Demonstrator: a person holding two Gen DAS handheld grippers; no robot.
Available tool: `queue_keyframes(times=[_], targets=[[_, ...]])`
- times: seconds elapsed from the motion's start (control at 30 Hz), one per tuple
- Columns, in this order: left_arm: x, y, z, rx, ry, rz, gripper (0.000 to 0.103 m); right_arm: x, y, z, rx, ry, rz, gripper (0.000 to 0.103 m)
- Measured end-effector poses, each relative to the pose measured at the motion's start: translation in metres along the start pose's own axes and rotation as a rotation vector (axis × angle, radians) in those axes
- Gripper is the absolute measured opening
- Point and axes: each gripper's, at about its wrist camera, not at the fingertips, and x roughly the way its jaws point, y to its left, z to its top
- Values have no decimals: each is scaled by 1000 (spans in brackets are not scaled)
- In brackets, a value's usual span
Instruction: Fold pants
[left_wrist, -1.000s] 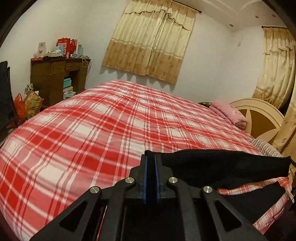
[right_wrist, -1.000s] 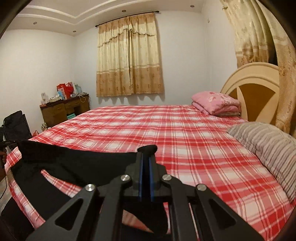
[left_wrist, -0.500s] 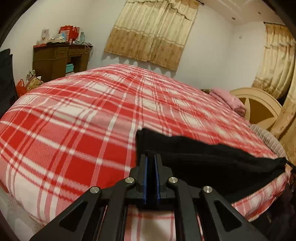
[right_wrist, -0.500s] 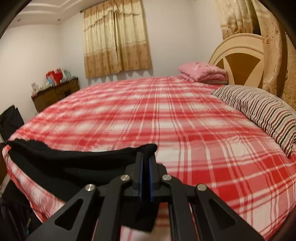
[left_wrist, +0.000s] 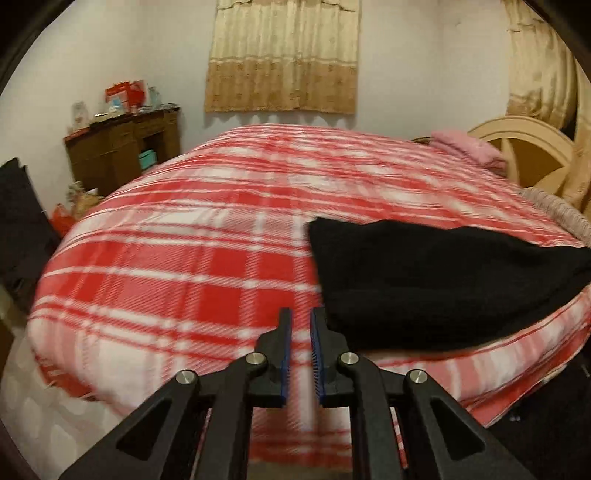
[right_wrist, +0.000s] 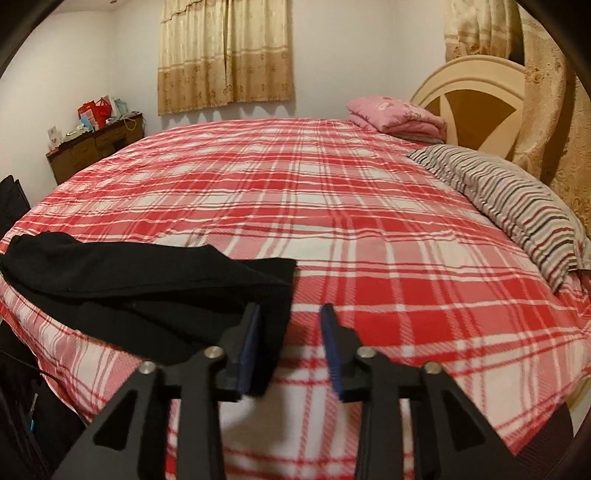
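The black pants (left_wrist: 443, 284) lie folded on the near edge of the red plaid bed (left_wrist: 221, 229), long axis running left to right along that edge. The left gripper (left_wrist: 300, 321) has its jaws slightly parted, holding nothing, just left of the cloth's end. The right gripper (right_wrist: 290, 317) stands wide open (its left finger against the fabric). Only the right view shows the striped pillow (right_wrist: 509, 199); both show the pink blanket (right_wrist: 395, 118).

Red plaid bedspread (right_wrist: 332, 206); striped pillow (right_wrist: 517, 199); pink folded blanket (right_wrist: 395, 118); wooden dresser (left_wrist: 122, 151); beige curtains (right_wrist: 225, 55).
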Motion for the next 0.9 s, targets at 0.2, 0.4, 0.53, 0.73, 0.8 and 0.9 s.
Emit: queue_keyframes(times=[0.2, 0.4, 0.53, 0.73, 0.8, 0.9], targets=[[-15, 11, -8, -102, -40, -16, 11, -31, 6, 3, 38, -59, -32, 50], [-7, -35, 11, -74, -51, -114, 11, -27, 96, 31, -112, -73, 53, 63], [10, -62, 15, -45, -18, -153, 11, -1, 194, 41, -297, -30, 156, 63], [32, -83, 0, -7, 59, -145, 11, 36, 312, 22, -514, 38, 324, 63], [36, -79, -5, -33, 71, -154, 11, 47, 341, 12, -589, 47, 341, 62], [33, -71, -7, -71, 65, -188, 11, 63, 375, -2, -686, 55, 336, 62]])
